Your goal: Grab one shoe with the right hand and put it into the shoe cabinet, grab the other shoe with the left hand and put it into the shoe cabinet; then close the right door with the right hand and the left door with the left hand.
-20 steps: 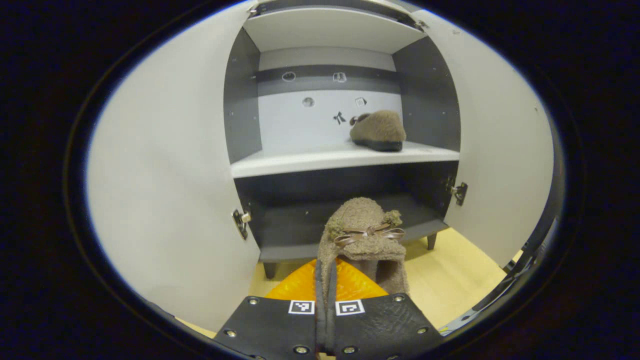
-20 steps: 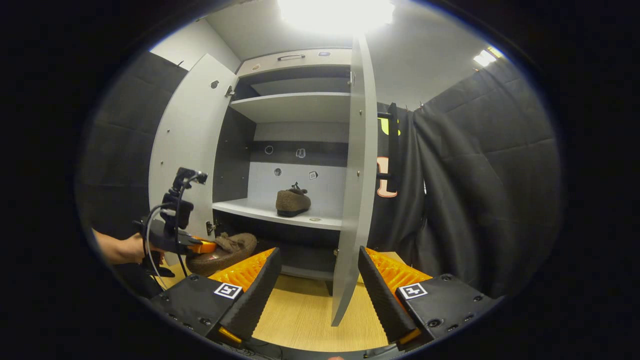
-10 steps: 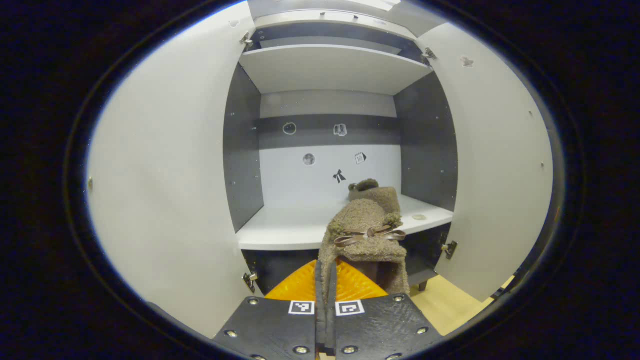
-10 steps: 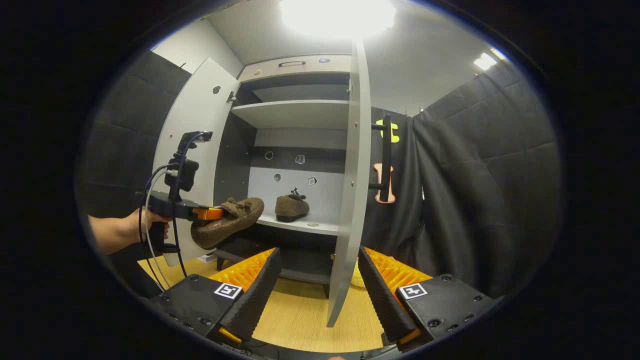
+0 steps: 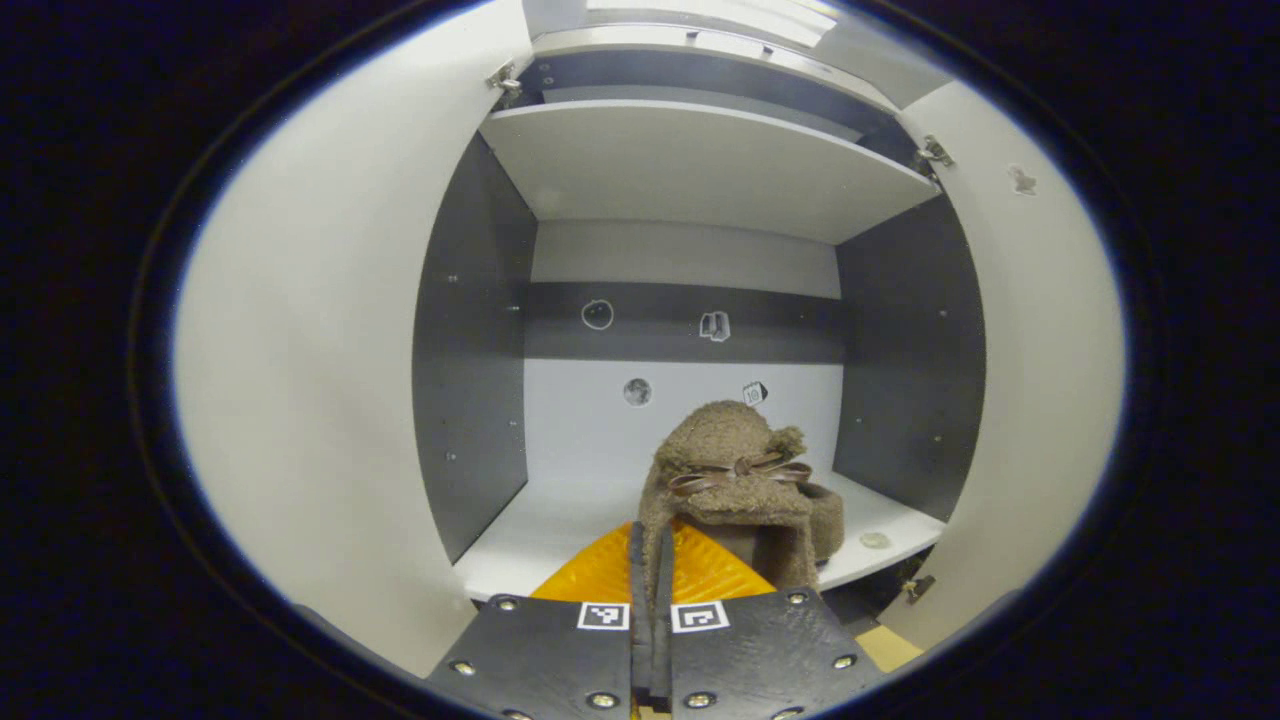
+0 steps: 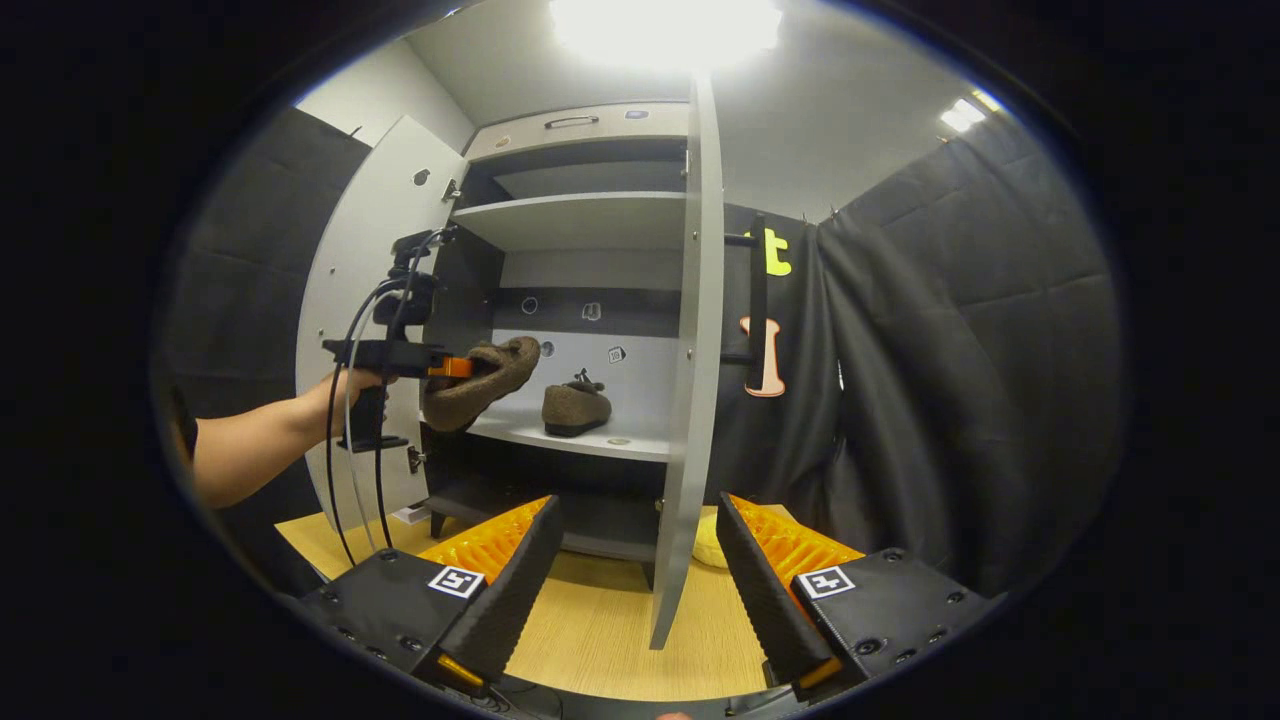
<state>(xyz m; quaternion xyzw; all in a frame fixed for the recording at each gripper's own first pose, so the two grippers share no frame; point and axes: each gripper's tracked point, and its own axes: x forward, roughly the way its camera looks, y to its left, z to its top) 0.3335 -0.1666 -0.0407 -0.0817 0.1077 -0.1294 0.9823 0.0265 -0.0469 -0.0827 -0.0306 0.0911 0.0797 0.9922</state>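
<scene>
Carrying its fuzzy brown slipper (image 5: 735, 480) upward over the last second, the left gripper (image 5: 650, 590) has gone from facing the cabinet's dark lower bay to looking straight into the middle shelf (image 5: 540, 520), fingers pressed tight on the slipper's heel edge. From the right gripper view that same slipper (image 6: 480, 382) now hangs at the mouth of the shoe cabinet (image 6: 590, 215), toe raised, above the front edge of the shelf rather than resting on it, with the person's hand (image 6: 345, 385) behind it. That puts the second placement close to done, I judge: a little more reach and a release remain. On the shelf, the first slipper (image 6: 576, 405) already sits toward the right side, so the free space lies to its left. The right gripper (image 6: 632, 560) waits empty, fingers spread wide, just in front of the right door (image 6: 685, 400), which stands open edge-on; the left door (image 6: 370, 270) is also swung wide.
</scene>
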